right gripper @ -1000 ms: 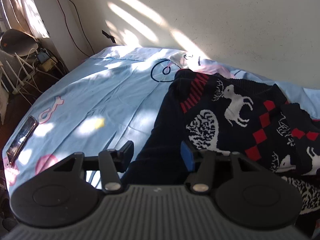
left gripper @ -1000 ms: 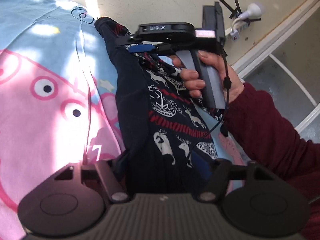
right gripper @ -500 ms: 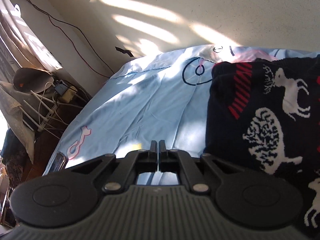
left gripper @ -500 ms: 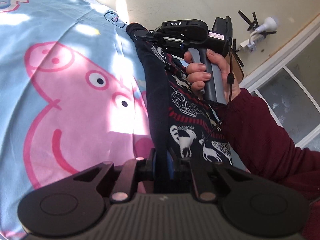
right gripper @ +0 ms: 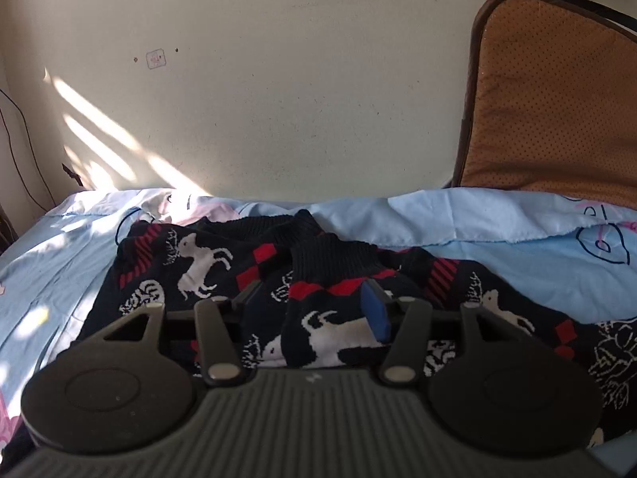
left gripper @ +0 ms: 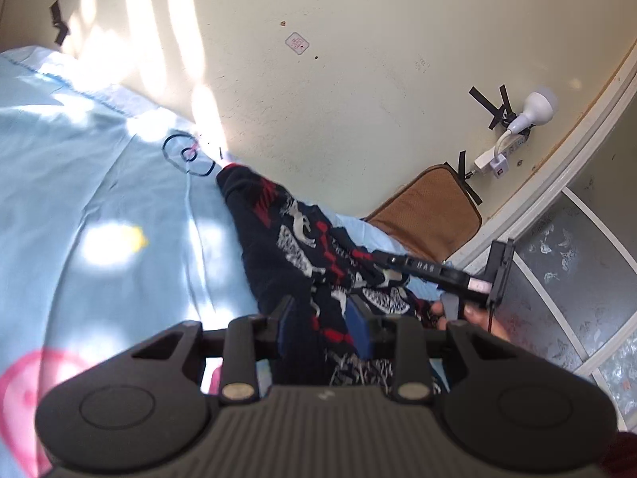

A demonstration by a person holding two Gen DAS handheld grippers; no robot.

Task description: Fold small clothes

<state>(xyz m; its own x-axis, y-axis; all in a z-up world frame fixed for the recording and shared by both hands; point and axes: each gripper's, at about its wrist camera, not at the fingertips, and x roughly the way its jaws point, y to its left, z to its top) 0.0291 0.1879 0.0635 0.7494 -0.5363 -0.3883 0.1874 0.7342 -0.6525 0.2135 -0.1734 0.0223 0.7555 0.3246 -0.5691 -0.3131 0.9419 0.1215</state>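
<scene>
A dark navy sweater [right gripper: 199,263] with white reindeer and red diamonds lies on the light blue bedsheet [right gripper: 477,223] near the wall. One sleeve with a ribbed cuff [right gripper: 330,263] is folded over its body. My right gripper [right gripper: 312,302] hovers over that sleeve. Its jaws are opening and the sleeve lies under the gap, untouched by the pads. In the left wrist view the sweater [left gripper: 294,239] runs away from my left gripper [left gripper: 321,318]. Those jaws are opening too, with cloth between the fingers but not pinched. The right gripper [left gripper: 382,259] shows there low over the sweater, in a person's hand [left gripper: 477,318].
A brown cushion [right gripper: 557,99] leans on the wall at the bed's far right corner. A white lamp and plug [left gripper: 533,109] are taped to the wall. A frosted glass door [left gripper: 577,279] stands at right. The sheet [left gripper: 99,199] lies bare left of the sweater.
My left gripper, shut on the sweater's edge half a second ago, has let go and risen toward the wall. My right gripper, then shut on nothing left of the sweater, swung right and opened over the sleeve.
</scene>
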